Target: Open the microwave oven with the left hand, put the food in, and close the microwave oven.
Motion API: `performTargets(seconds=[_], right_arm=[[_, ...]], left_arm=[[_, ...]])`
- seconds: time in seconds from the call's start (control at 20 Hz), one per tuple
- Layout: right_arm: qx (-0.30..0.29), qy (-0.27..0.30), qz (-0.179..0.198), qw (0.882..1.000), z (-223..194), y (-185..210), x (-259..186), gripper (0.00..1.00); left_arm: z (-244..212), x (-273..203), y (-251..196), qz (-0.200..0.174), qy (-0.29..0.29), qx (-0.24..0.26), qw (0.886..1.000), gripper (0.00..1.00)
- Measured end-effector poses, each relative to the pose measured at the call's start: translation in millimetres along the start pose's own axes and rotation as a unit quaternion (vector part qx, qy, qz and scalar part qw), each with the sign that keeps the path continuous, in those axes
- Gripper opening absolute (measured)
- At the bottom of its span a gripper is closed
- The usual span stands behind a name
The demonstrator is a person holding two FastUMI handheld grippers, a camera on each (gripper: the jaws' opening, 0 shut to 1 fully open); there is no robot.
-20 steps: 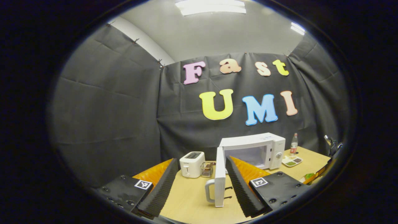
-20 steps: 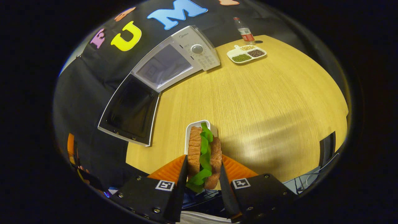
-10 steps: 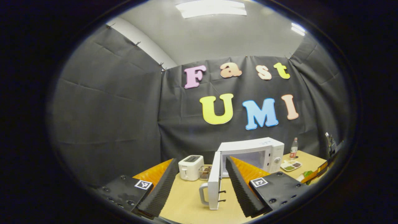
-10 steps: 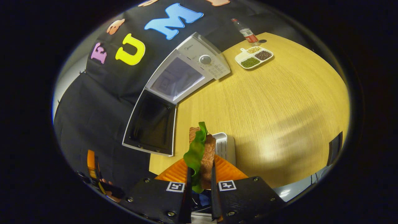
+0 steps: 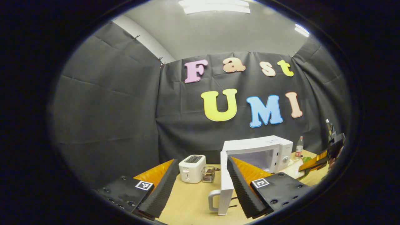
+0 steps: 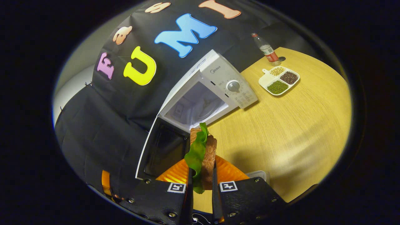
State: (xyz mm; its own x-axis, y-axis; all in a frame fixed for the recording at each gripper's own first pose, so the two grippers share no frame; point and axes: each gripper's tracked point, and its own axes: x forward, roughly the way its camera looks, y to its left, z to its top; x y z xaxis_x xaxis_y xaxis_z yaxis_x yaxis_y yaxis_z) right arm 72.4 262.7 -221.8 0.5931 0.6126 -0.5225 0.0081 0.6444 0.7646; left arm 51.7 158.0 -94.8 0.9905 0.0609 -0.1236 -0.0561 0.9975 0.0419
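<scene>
Endwise, sandwich (image 6: 202,153) toward microwave (image 6: 208,93).

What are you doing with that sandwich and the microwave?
A person holds a gripper in each hand. The right gripper is squeezing a sandwich with green lettuce and carrying it above the table, pointed toward the microwave. The microwave door stands wide open. The left gripper is open and empty, near the door. The sandwich is not inside yet.

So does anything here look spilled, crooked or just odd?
Nothing spilled. The microwave door hangs wide open, as the job needs. The right gripper pinches the sandwich on edge, lettuce drooping out one side.
</scene>
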Motion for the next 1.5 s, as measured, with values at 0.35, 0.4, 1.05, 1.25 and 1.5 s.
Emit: performTargets(seconds=[0.35, 0.4, 1.05, 1.25, 1.5], right_arm=[[-0.006, -0.058, -0.033, 0.998, 27.7, 18.8, 90.0, 0.24], [-0.01, -0.066, -0.035, 0.997, 32.5, 20.1, 101.9, 0.25], [0.034, -0.171, -0.037, 0.984, 77.7, 23.3, 244.7, 0.25], [0.03, -0.195, -0.042, 0.979, 87.6, 18.0, 273.3, 0.25], [0.054, -0.188, -0.031, 0.98, 79.7, 11.2, 301.4, 0.29]], left_arm=[[-9.5, 44.7, 48.7, 0.006, 0.004, 0.008, 1.0, 0.98], [-13.1, 50.4, 53.6, 0.006, 0.009, 0.008, 1.0, 0.94], [-54.2, 86.6, 109.5, 0.016, 0.065, 0.029, 0.997, 0.98], [-64.6, 84.9, 116.8, 0.024, 0.084, 0.029, 0.996, 0.94], [-79.1, 82.4, 124.0, 0.03, 0.105, 0.047, 0.993, 0.99]])
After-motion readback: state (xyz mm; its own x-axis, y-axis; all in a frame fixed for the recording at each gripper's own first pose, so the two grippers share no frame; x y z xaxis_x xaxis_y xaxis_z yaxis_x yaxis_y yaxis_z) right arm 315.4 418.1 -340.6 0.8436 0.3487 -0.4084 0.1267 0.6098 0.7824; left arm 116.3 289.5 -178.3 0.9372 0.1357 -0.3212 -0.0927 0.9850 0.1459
